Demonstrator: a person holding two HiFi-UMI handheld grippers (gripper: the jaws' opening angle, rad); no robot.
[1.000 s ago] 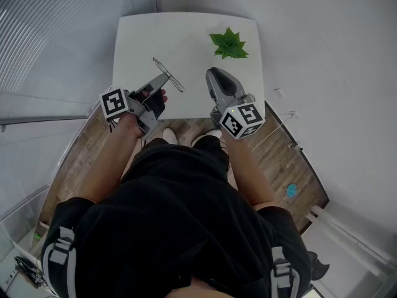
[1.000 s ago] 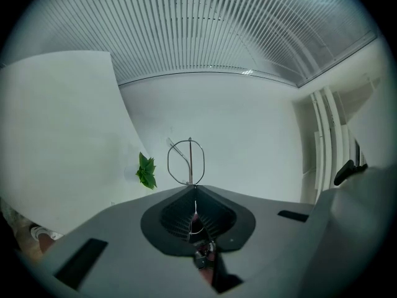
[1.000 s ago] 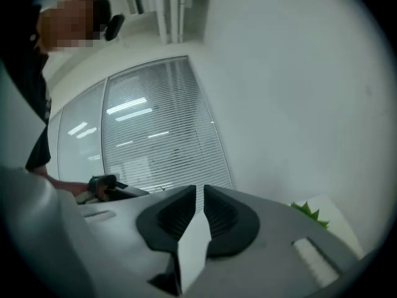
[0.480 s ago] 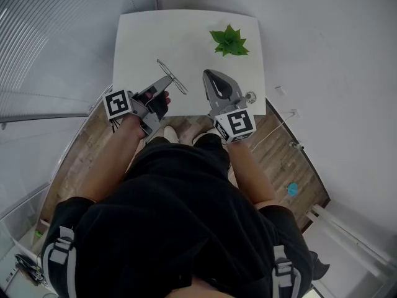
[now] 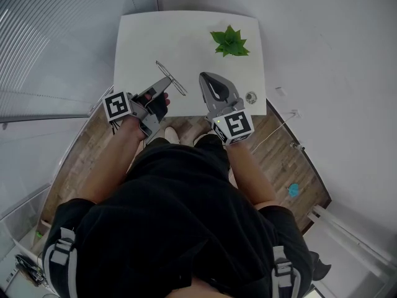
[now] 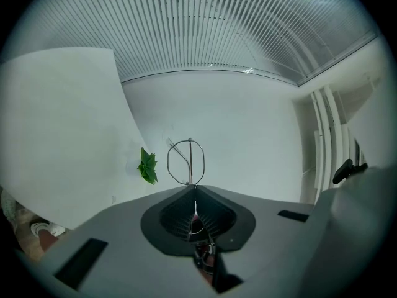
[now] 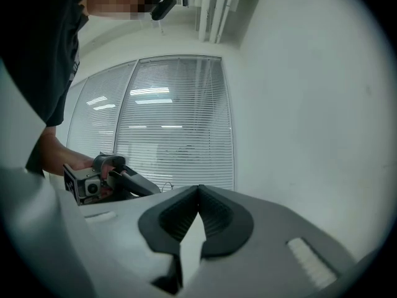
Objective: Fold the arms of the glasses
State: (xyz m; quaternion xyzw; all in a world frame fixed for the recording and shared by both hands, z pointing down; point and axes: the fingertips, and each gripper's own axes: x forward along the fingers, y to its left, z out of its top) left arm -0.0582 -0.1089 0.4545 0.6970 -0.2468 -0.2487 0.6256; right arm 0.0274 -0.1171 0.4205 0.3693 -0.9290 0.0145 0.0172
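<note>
The thin wire-framed glasses (image 5: 163,67) hang over the front part of the white table (image 5: 142,36), gripped by my left gripper (image 5: 167,81). In the left gripper view the jaws (image 6: 190,188) are shut on the frame, and a round rim (image 6: 190,160) stands up just past the tips. My right gripper (image 5: 202,77) hovers a short way to the right of the glasses, apart from them. In the right gripper view its jaws (image 7: 198,188) are shut with nothing between them, and the left gripper (image 7: 102,182) shows at the left.
A small green plant (image 5: 230,42) stands at the table's back right, also seen as the plant (image 6: 147,165) in the left gripper view. A small round object (image 5: 251,97) lies near the right front corner. Window blinds run along the left, and wooden floor lies below the table's front edge.
The right gripper has shifted left toward the glasses and rolled, so its marker cube now faces differently. The left gripper and the glasses have hardly moved.
</note>
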